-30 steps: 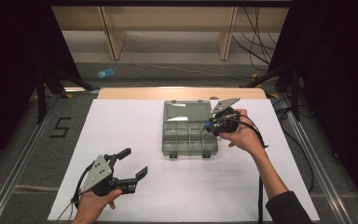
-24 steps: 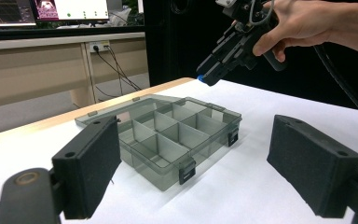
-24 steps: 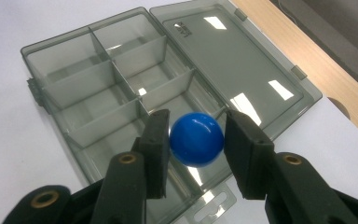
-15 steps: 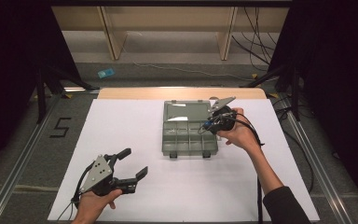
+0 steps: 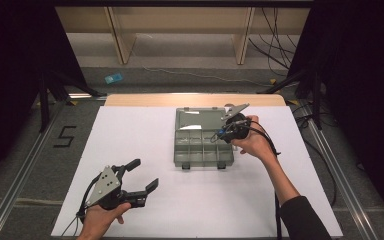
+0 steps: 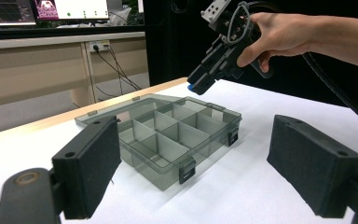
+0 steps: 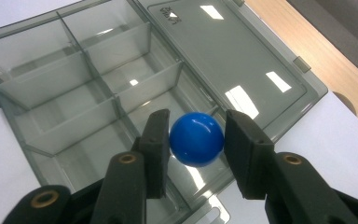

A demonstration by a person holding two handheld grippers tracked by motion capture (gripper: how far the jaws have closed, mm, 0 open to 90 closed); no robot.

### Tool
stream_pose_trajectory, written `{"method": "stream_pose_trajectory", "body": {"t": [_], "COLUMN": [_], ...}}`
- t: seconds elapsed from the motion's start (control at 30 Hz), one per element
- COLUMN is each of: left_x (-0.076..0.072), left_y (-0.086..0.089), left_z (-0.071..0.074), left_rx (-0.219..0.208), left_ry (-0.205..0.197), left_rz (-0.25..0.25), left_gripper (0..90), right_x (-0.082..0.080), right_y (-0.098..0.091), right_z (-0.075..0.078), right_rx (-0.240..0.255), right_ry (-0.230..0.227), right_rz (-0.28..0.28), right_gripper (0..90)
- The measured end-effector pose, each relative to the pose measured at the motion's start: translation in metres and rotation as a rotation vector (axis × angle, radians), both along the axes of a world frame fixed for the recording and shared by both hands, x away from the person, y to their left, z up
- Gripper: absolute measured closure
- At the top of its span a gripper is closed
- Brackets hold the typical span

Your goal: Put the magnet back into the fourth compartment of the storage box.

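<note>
A grey see-through compartment box (image 5: 202, 142) lies open on the white table, its lid (image 7: 223, 51) folded flat behind it. My right gripper (image 7: 196, 140) is shut on a blue ball (image 7: 196, 139) and hangs over the box's right-hand compartments (image 7: 93, 93). In the high view that right gripper (image 5: 219, 135) points down at the box's right side; in the left gripper view the right gripper (image 6: 196, 85) hovers above the box (image 6: 168, 135), the ball (image 6: 192, 87) a blue tip. My left gripper (image 5: 137, 175) rests open at the table's front left, nothing between its pads (image 6: 93, 163).
The white table sheet (image 5: 130, 135) spreads around the box. A wooden strip (image 5: 195, 100) edges the far side. Cables (image 5: 325, 165) trail at the right, past the table's rim. Black latches (image 6: 186, 170) hang on the box's front wall.
The right hand has moved slightly left and down over the box with the blue ball held. The left gripper has stayed put.
</note>
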State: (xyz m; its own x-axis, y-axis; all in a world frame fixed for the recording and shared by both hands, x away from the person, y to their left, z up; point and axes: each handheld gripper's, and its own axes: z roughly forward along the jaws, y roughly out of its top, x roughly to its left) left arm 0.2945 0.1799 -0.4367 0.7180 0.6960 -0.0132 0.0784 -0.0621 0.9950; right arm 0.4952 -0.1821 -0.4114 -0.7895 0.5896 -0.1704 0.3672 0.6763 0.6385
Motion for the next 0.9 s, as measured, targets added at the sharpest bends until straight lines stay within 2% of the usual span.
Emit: {"method": "stream_pose_trajectory", "body": {"t": [0.13, 0.17, 0.2, 0.23, 0.37, 0.4, 0.47, 0.53, 0.6, 0.67, 0.77, 0.8, 0.83, 0.9], "left_x": [0.0, 0.0, 0.0, 0.0, 0.0, 0.0, 0.0, 0.0, 0.0, 0.0, 0.0, 0.0, 0.0, 0.0], "left_y": [0.0, 0.0, 0.0, 0.0, 0.0, 0.0, 0.0, 0.0, 0.0, 0.0, 0.0, 0.001, 0.001, 0.001], "left_z": [0.0, 0.0, 0.0, 0.0, 0.0, 0.0, 0.0, 0.0, 0.0, 0.0, 0.0, 0.0, 0.0, 0.0], "left_rx": [0.0, 0.0, -0.001, -0.001, -0.001, -0.001, 0.0, 0.0, 0.0, -0.001, -0.001, -0.001, -0.001, -0.002], "left_ry": [0.001, 0.001, 0.001, 0.001, 0.001, 0.001, 0.001, 0.001, 0.001, 0.001, 0.002, 0.001, 0.001, 0.001], "left_rz": [0.0, -0.001, -0.001, -0.001, 0.0, 0.0, 0.0, -0.001, -0.001, -0.001, 0.0, 0.0, 0.001, 0.002], "left_gripper": [16.3, 16.3, 16.3, 16.3, 16.3, 16.3, 16.3, 16.3, 16.3, 16.3, 16.3, 16.3, 16.3, 16.3], "right_x": [0.002, 0.004, 0.004, 0.006, 0.007, 0.008, 0.008, 0.008, 0.01, 0.01, 0.01, 0.011, 0.011, 0.01], "right_y": [0.0, -0.002, -0.002, -0.002, -0.003, -0.003, -0.002, -0.002, -0.002, -0.001, -0.001, -0.001, -0.001, -0.001], "right_z": [-0.004, -0.004, -0.004, -0.006, -0.008, -0.009, -0.011, -0.011, -0.013, -0.014, -0.014, -0.016, -0.015, -0.014], "right_rx": [-0.007, -0.018, -0.024, -0.025, -0.023, -0.022, -0.015, -0.02, -0.019, -0.013, -0.033, -0.034, -0.038, -0.027], "right_ry": [0.026, 0.022, 0.043, 0.025, 0.043, 0.028, 0.03, 0.045, 0.028, 0.046, 0.065, 0.053, 0.06, 0.058], "right_rz": [-0.026, -0.012, -0.017, -0.001, -0.014, -0.008, -0.025, -0.025, -0.023, -0.03, -0.03, -0.015, -0.017, -0.04], "right_gripper": [62.0, 62.0, 62.0, 62.0, 62.0, 62.0, 61.9, 61.9, 61.7, 61.3, 56.3, 54.9, 53.9, 51.1]}}
